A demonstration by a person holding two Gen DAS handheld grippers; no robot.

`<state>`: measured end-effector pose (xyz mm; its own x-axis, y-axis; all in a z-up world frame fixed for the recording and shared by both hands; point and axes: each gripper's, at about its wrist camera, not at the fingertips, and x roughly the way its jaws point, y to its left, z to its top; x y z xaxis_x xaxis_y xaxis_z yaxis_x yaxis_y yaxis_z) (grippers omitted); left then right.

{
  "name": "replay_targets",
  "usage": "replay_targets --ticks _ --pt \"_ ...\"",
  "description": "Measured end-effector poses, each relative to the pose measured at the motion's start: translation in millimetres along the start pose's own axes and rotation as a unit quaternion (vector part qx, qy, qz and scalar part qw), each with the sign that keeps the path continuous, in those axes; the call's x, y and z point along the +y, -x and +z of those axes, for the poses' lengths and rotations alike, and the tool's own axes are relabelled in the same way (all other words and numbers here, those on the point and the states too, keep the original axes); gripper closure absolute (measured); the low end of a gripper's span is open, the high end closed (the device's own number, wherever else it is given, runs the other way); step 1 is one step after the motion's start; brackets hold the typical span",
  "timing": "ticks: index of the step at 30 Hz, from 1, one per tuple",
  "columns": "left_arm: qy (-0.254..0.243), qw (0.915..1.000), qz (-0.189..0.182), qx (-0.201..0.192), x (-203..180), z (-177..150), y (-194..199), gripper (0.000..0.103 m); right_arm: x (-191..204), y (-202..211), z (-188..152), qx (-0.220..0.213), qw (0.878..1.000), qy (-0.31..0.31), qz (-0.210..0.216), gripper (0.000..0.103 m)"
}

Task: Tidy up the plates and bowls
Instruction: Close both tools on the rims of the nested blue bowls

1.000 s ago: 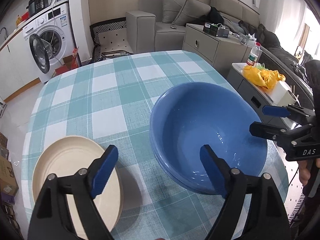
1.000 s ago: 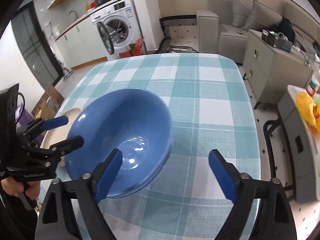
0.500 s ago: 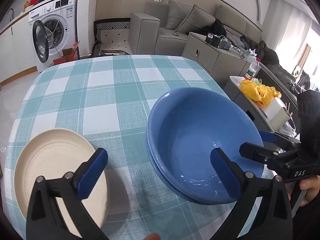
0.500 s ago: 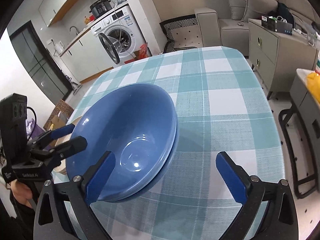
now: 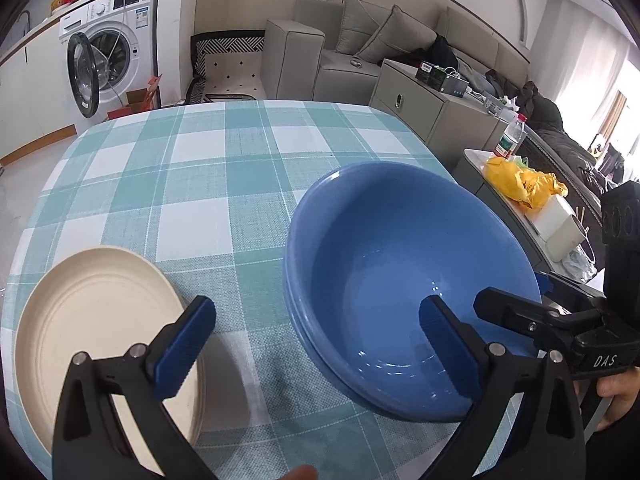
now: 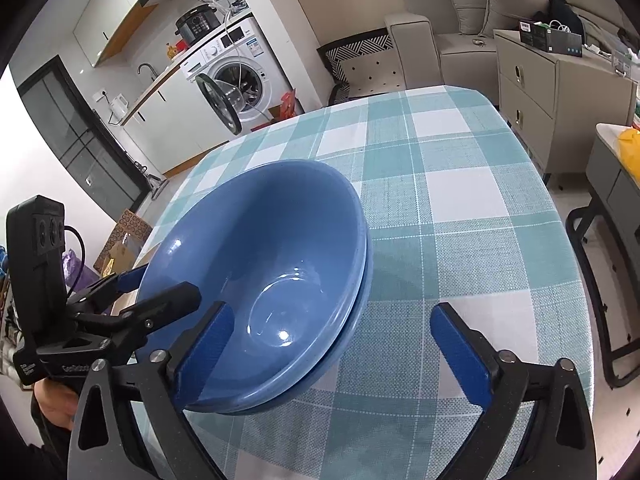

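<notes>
The bowls (image 5: 400, 280) sit nested, one blue bowl inside another, near the table's (image 5: 224, 168) right edge; nothing is in the upper one. That stacking looks done. The plate (image 5: 96, 316) lies alone by the near left corner, also bare, and I judge it is what remains to place. The left gripper (image 5: 316, 344) hangs wide open, holding nothing, between plate and bowls. The right gripper (image 6: 332, 348) is spread wide too, empty, one finger inside the bowls' near rim.
</notes>
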<state>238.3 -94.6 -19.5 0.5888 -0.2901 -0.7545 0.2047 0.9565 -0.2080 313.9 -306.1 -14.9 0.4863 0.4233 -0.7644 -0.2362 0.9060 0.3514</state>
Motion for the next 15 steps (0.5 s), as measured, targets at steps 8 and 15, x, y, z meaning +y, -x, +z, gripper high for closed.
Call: replay_targets --ticks 8,15 --pt "0.002 0.9997 -0.023 0.0 0.3 -2.2 0.1 0.028 -4.0 -2.0 -2.9 0.009 1.0 -0.018 0.015 0.031" --pt "-0.001 0.9996 -0.029 0.005 -4.3 -3.1 -0.3 0.058 0.0 2.5 -3.7 -0.003 1.0 -0.011 0.021 0.049"
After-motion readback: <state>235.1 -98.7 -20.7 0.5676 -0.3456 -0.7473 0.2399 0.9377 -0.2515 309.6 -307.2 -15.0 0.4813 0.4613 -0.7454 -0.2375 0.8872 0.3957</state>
